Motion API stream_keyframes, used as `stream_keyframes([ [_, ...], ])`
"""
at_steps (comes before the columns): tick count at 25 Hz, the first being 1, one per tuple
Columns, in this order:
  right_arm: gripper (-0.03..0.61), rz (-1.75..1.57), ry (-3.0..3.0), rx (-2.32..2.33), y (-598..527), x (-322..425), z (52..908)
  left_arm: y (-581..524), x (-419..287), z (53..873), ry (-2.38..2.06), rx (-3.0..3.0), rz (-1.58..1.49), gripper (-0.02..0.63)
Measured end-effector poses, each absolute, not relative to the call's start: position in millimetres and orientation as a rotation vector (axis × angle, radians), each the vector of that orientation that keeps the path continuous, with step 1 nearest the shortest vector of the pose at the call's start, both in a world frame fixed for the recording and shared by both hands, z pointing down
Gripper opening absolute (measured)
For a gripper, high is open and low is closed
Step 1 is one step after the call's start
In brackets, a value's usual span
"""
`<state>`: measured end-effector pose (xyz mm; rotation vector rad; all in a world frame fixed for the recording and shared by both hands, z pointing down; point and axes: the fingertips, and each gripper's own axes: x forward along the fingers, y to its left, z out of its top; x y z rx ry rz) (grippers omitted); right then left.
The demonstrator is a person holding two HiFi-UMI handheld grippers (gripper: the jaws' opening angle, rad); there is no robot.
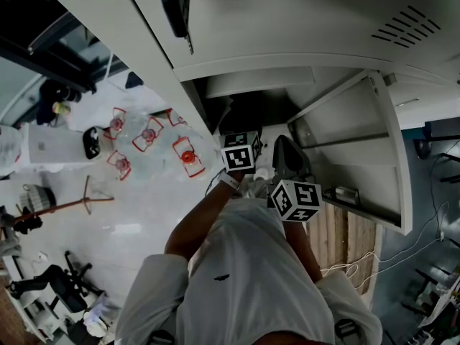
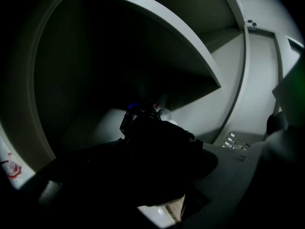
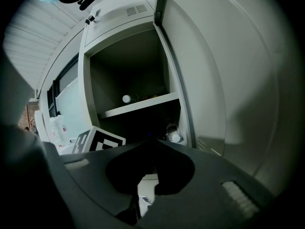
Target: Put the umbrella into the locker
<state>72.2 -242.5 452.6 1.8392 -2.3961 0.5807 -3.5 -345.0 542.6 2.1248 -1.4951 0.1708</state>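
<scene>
The grey locker (image 1: 338,131) stands with its door (image 1: 384,157) swung to the right. In the left gripper view a lumpy black folded umbrella (image 2: 159,147) fills the middle. My left gripper (image 2: 155,175) is shut on it and holds it inside the dark lower compartment, under a shelf (image 2: 190,51). The left gripper's marker cube (image 1: 241,151) sits at the locker mouth. My right gripper (image 3: 150,173) hangs just outside, its black fingertips together with nothing between them. Its cube (image 1: 295,200) is nearer the person.
A small clear, white-capped thing (image 3: 174,135) lies at the back of the lower compartment. A white ball (image 3: 126,98) rests on the locker shelf (image 3: 140,106). Several clear bottles with red labels (image 1: 151,146) stand on the pale floor to the left.
</scene>
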Motion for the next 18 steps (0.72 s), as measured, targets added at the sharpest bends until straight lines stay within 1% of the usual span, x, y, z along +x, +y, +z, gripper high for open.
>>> stream_keyframes([
  [6, 0.002, 0.586, -2.393, 1.839, -237, 72, 455, -334, -3, 563, -1.488, 2.096, 0.311, 0.348],
  [9, 0.002, 0.591, -2.391, 1.840, -234, 72, 456, -333, -6, 551, -1.523, 2.119, 0.279, 0.368],
  [12, 0.002, 0.594, -2.391, 1.845, -232, 71, 456, -325, -10, 545, -1.545, 2.123, 0.264, 0.371],
  [14, 0.002, 0.594, -2.389, 1.847, -232, 71, 456, -318, -13, 543, -1.566, 2.115, 0.258, 0.365],
  [18, 0.002, 0.594, -2.383, 1.851, -229, 72, 457, -310, -17, 542, -1.583, 2.105, 0.238, 0.307],
])
